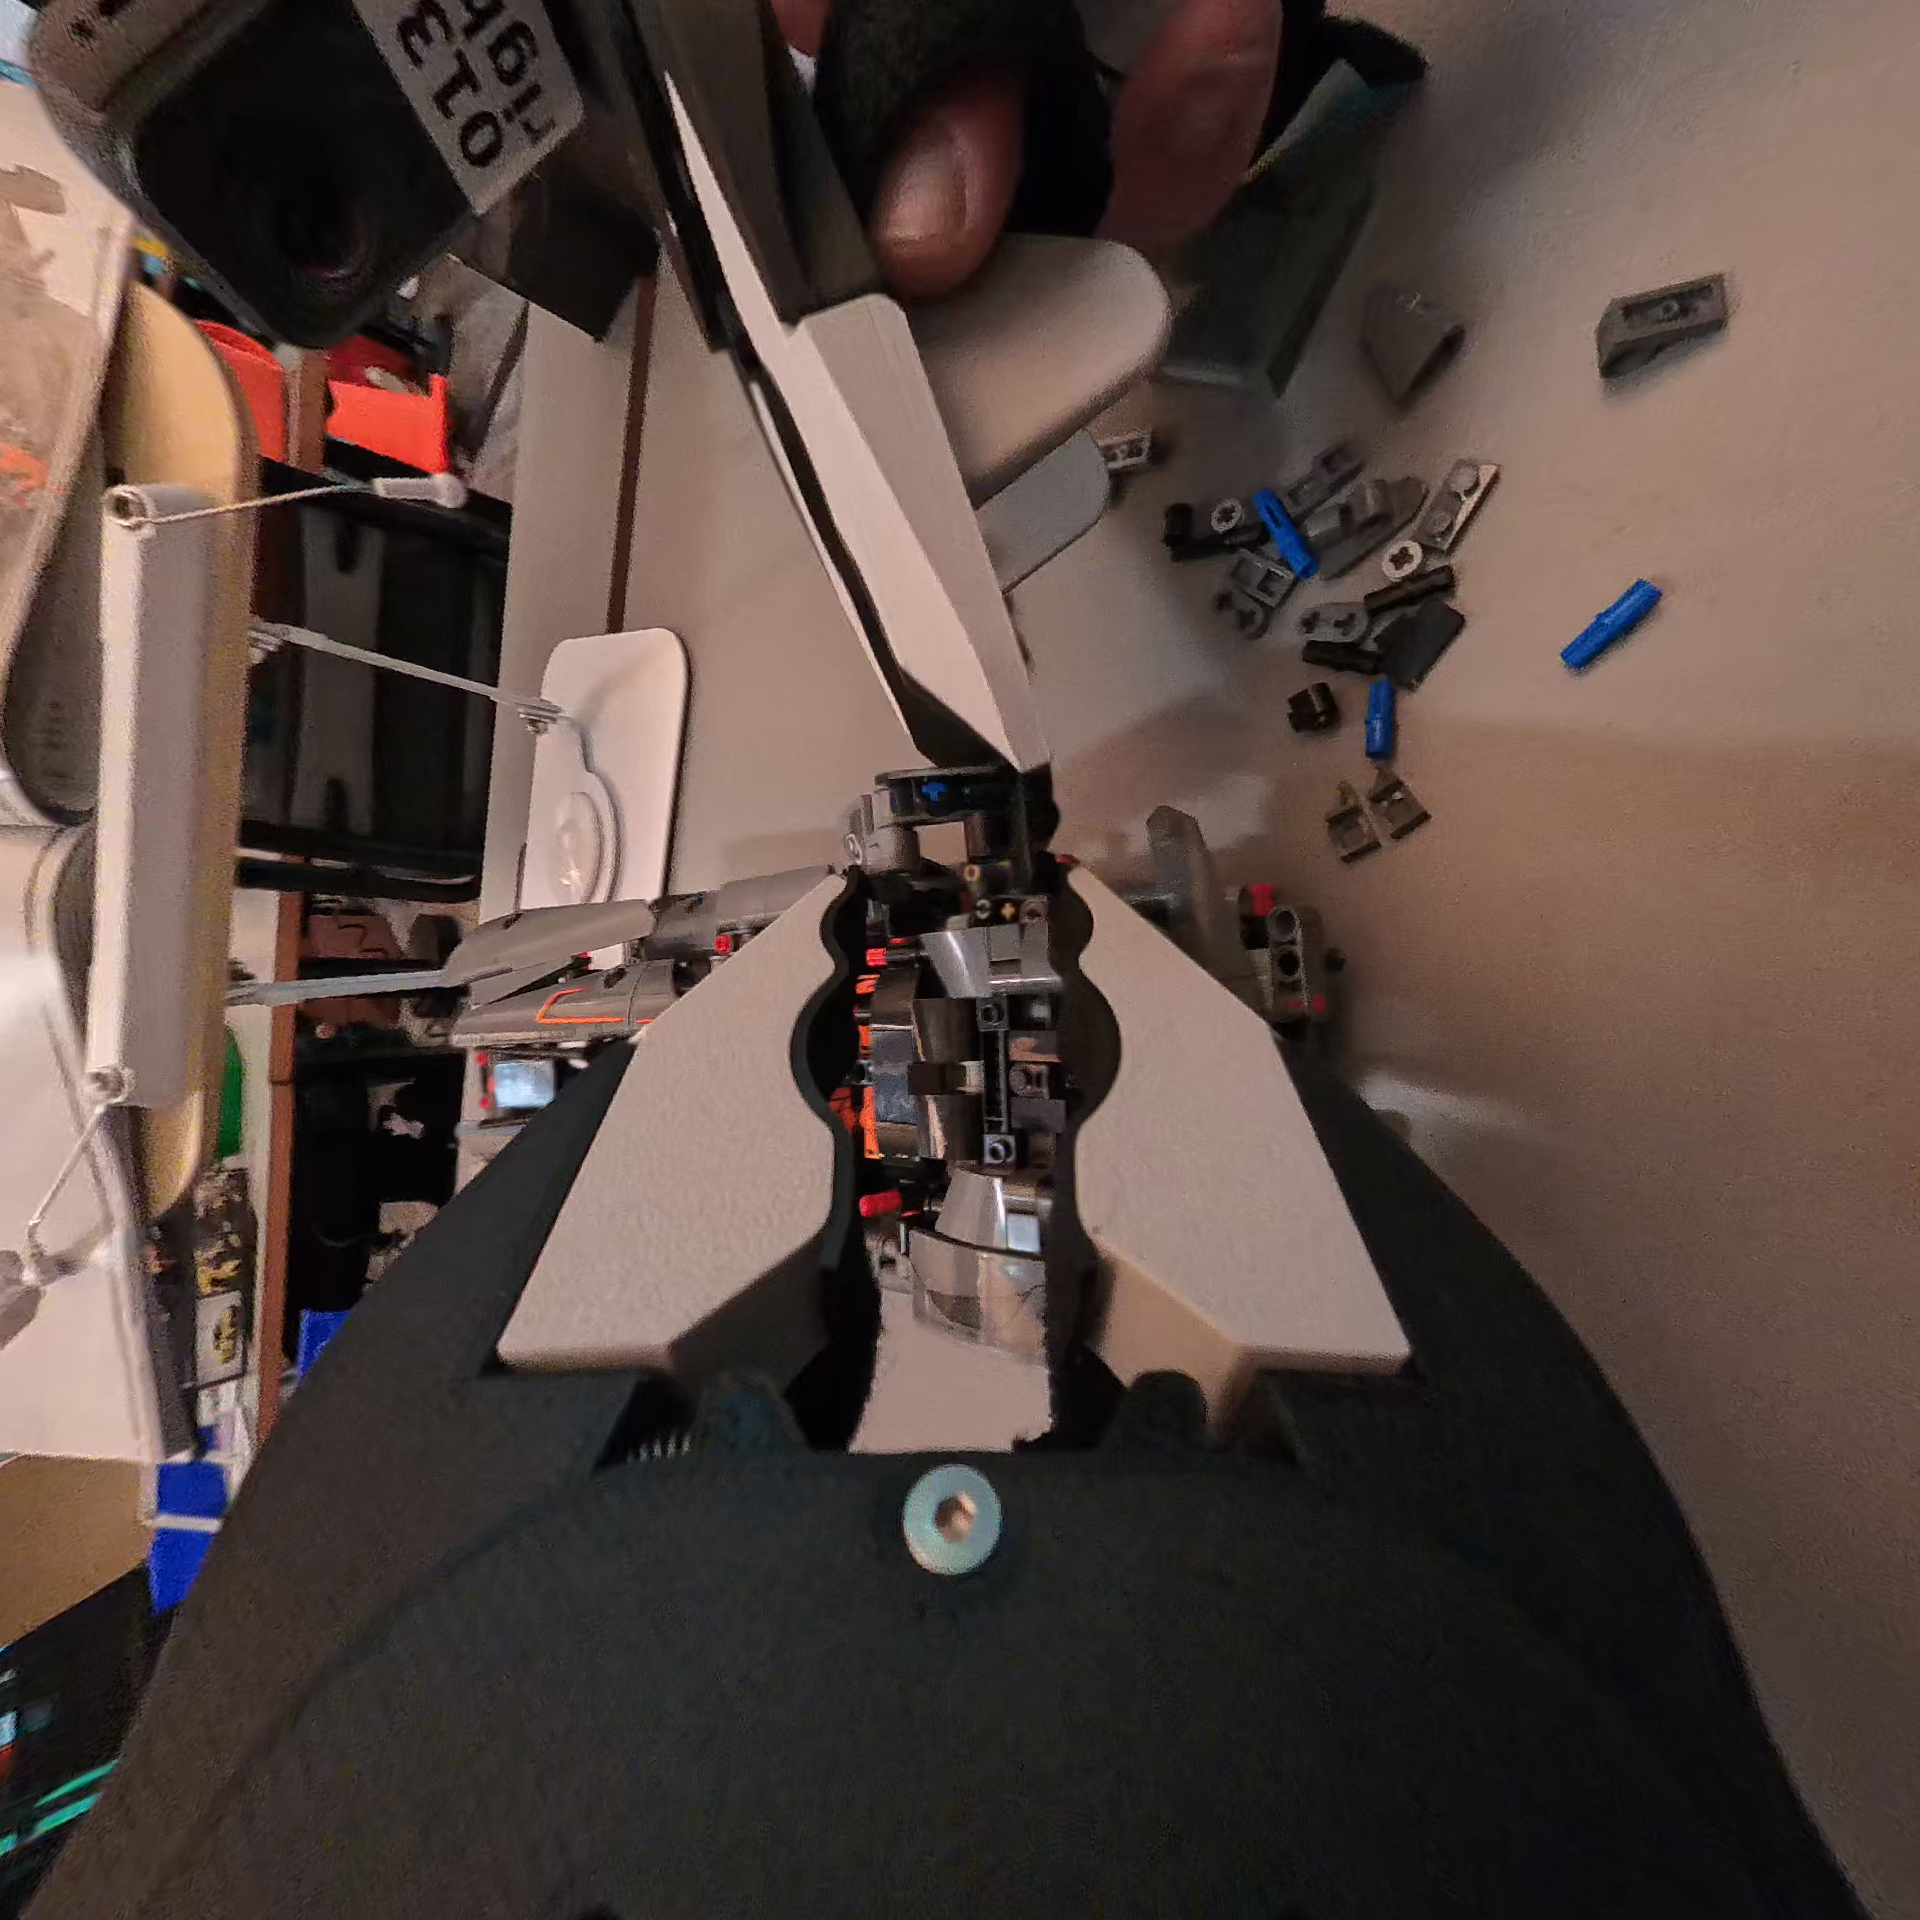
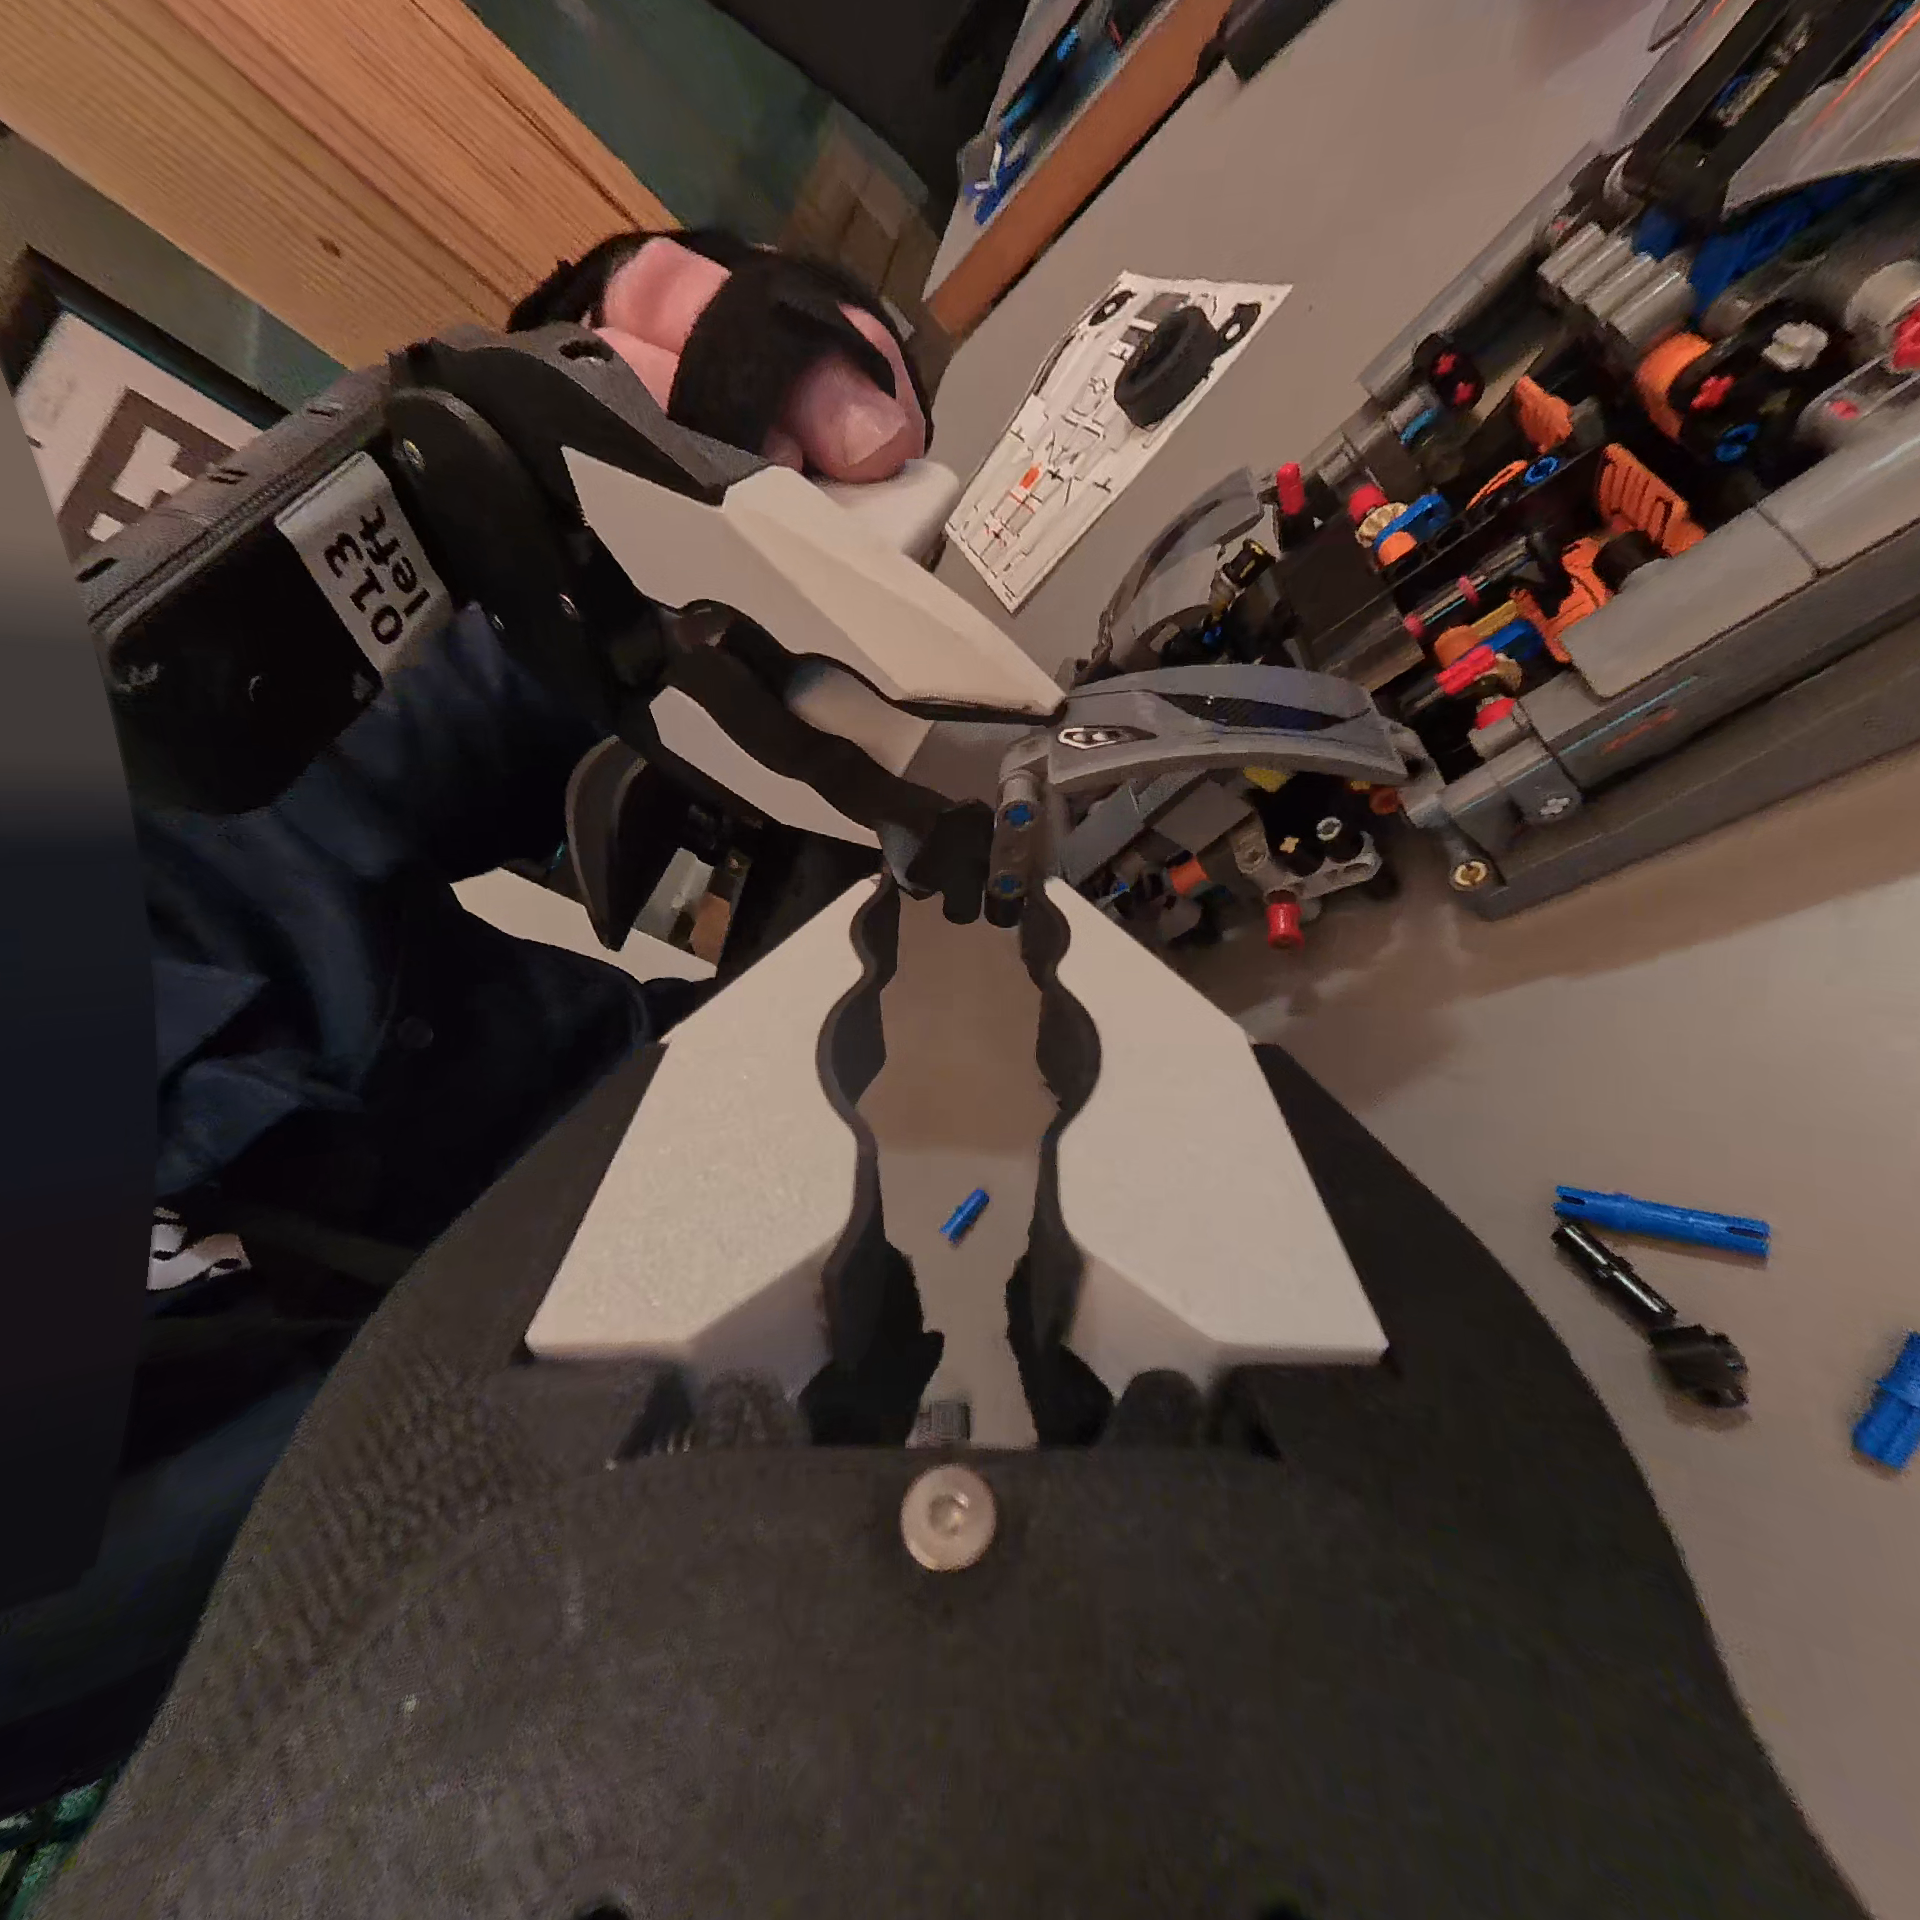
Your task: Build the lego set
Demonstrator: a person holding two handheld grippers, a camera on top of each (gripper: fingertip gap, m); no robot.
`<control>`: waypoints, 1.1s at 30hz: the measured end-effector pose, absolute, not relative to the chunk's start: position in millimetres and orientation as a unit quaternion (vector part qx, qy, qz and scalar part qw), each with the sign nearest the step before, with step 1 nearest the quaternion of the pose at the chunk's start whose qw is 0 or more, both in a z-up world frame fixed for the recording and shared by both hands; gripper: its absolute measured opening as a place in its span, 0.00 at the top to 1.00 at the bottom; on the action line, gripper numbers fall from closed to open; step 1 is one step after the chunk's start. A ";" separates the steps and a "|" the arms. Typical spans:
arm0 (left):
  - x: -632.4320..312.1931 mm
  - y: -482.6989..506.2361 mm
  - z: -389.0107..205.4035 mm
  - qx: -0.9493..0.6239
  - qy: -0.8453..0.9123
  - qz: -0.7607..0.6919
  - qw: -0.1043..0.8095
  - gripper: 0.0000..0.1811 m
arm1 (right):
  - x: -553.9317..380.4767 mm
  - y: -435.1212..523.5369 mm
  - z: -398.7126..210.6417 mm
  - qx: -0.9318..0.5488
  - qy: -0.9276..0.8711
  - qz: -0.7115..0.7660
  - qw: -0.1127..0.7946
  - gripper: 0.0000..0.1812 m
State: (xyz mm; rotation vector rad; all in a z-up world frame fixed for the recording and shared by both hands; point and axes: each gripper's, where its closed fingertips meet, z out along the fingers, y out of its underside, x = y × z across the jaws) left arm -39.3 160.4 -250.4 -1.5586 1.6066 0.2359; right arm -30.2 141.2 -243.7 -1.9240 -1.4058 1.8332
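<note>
My left gripper (image 1: 951, 883) is clamping the grey-and-black brick sub-assembly (image 1: 961, 1070), hiding its sides; my right gripper (image 2: 956, 904) is pinching its small black beam (image 2: 961, 862), whose edges I can't make out.

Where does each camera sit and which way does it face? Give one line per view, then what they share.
Left wrist view: on the left gripper, looking along its fingers, shut on the model, toward the table and shelves; the right gripper and a thumb enter from above.
Right wrist view: on the right gripper, facing the model's end; the left gripper and hand are behind it, the big build to the right.
Shared: model, both grippers, table.
</note>
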 end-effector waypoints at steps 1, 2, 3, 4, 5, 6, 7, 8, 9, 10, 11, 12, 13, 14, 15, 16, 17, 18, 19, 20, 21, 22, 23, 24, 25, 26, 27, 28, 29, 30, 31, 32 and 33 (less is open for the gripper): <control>-40.1 160.3 -247.7 -0.620 0.644 0.099 0.437 0.84 | -30.7 141.6 -242.3 -0.638 -0.466 0.609 0.072 0.88; -40.5 158.0 -247.6 -0.619 0.648 0.096 0.434 0.93 | -31.1 142.1 -240.6 -0.637 -0.465 0.611 0.077 0.88; -39.2 155.6 -246.9 -0.617 0.650 0.086 0.436 0.97 | -31.2 142.5 -238.5 -0.634 -0.463 0.614 0.079 0.88; -39.1 156.6 -245.1 -0.618 0.645 0.083 0.441 0.97 | -31.0 143.1 -237.3 -0.634 -0.463 0.615 0.081 0.87; -38.9 157.0 -245.8 -0.622 0.643 0.076 0.440 0.97 | -30.6 144.1 -236.7 -0.634 -0.464 0.613 0.084 0.87; -37.8 156.2 -246.9 -0.628 0.641 0.060 0.437 0.98 | -30.2 145.3 -236.3 -0.634 -0.466 0.610 0.090 0.87; -36.9 156.0 -246.7 -0.634 0.637 0.047 0.436 0.98 | -29.8 147.1 -235.2 -0.635 -0.466 0.608 0.096 0.86; -37.0 157.0 -245.3 -0.637 0.633 0.039 0.439 0.98 | -29.0 149.5 -234.6 -0.637 -0.468 0.604 0.103 0.86; -37.3 157.4 -244.8 -0.641 0.630 0.028 0.438 0.98 | -27.5 152.7 -235.3 -0.642 -0.473 0.593 0.111 0.86; -37.2 157.3 -244.1 -0.647 0.625 0.015 0.436 0.98 | -25.2 156.4 -235.7 -0.646 -0.478 0.582 0.120 0.85; -37.5 157.9 -242.4 -0.652 0.619 0.002 0.437 0.98 | -23.2 160.5 -234.7 -0.648 -0.482 0.575 0.131 0.84; -37.8 158.1 -241.7 -0.659 0.613 -0.014 0.436 0.98 | -21.8 165.0 -232.3 -0.648 -0.484 0.569 0.146 0.85; -37.9 157.6 -242.0 -0.665 0.609 -0.032 0.431 0.98 | -21.5 168.8 -229.1 -0.645 -0.488 0.564 0.164 0.86; -37.8 157.5 -241.7 -0.669 0.605 -0.048 0.430 0.98 | -21.5 170.8 -226.7 -0.642 -0.495 0.557 0.181 0.86; -37.2 157.1 -241.4 -0.673 0.599 -0.066 0.428 0.98 | -21.9 171.6 -225.9 -0.640 -0.505 0.546 0.196 0.85; -36.9 156.7 -241.6 -0.679 0.594 -0.083 0.423 0.98 | -22.8 171.7 -224.9 -0.635 -0.515 0.535 0.212 0.84; -36.9 157.3 -240.6 -0.682 0.588 -0.095 0.424 0.98 | -24.1 170.9 -223.7 -0.628 -0.526 0.526 0.229 0.84; -37.2 157.7 -240.0 -0.685 0.583 -0.107 0.423 0.98 | -25.3 170.3 -223.1 -0.622 -0.538 0.513 0.246 0.83; -36.9 156.6 -240.3 -0.689 0.580 -0.123 0.416 0.98 | -26.4 170.5 -223.1 -0.618 -0.550 0.497 0.264 0.82; -37.1 156.3 -239.7 -0.692 0.576 -0.135 0.414 0.98 | -27.1 171.0 -223.8 -0.614 -0.563 0.477 0.281 0.82; -37.3 156.4 -238.7 -0.693 0.572 -0.144 0.415 0.98 | -27.4 171.6 -225.0 -0.610 -0.576 0.457 0.296 0.82; -37.1 155.3 -239.0 -0.696 0.569 -0.159 0.409 0.98 | -28.1 171.9 -224.5 -0.604 -0.585 0.443 0.311 0.82; -36.9 154.7 -238.5 -0.699 0.564 -0.171 0.405 0.98 | -28.9 171.5 -223.3 -0.597 -0.592 0.433 0.325 0.82; -36.9 154.9 -237.9 -0.699 0.562 -0.176 0.405 0.98 | -29.4 171.5 -223.3 -0.592 -0.598 0.423 0.335 0.82; -36.4 153.9 -238.4 -0.701 0.561 -0.183 0.400 0.98 | -29.6 171.8 -223.6 -0.589 -0.604 0.413 0.343 0.82; -35.6 151.9 -239.4 -0.703 0.562 -0.194 0.391 0.98 | -29.8 171.4 -224.8 -0.585 -0.612 0.403 0.348 0.82; -35.1 151.0 -240.0 -0.705 0.561 -0.201 0.385 0.98 | -29.9 170.7 -226.4 -0.582 -0.619 0.394 0.350 0.82; -34.7 150.7 -240.2 -0.706 0.559 -0.209 0.381 0.98 | -30.0 170.6 -227.4 -0.580 -0.623 0.387 0.354 0.82; -34.7 150.4 -239.7 -0.709 0.555 -0.220 0.376 0.98 | -30.3 170.3 -227.9 -0.578 -0.626 0.383 0.358 0.82; -35.1 150.6 -238.1 -0.711 0.550 -0.230 0.373 0.98 | -30.6 168.5 -228.6 -0.575 -0.630 0.382 0.356 0.82; -35.7 151.0 -237.0 -0.713 0.546 -0.240 0.369 0.98 | -30.8 167.9 -229.3 -0.574 -0.633 0.379 0.356 0.82; -35.9 150.2 -236.8 -0.714 0.544 -0.251 0.362 0.98 | -30.8 168.3 -229.7 -0.573 -0.634 0.375 0.359 0.82; -36.0 150.7 -235.8 -0.716 0.540 -0.259 0.359 0.98 | -30.7 167.5 -229.6 -0.571 -0.637 0.373 0.359 0.82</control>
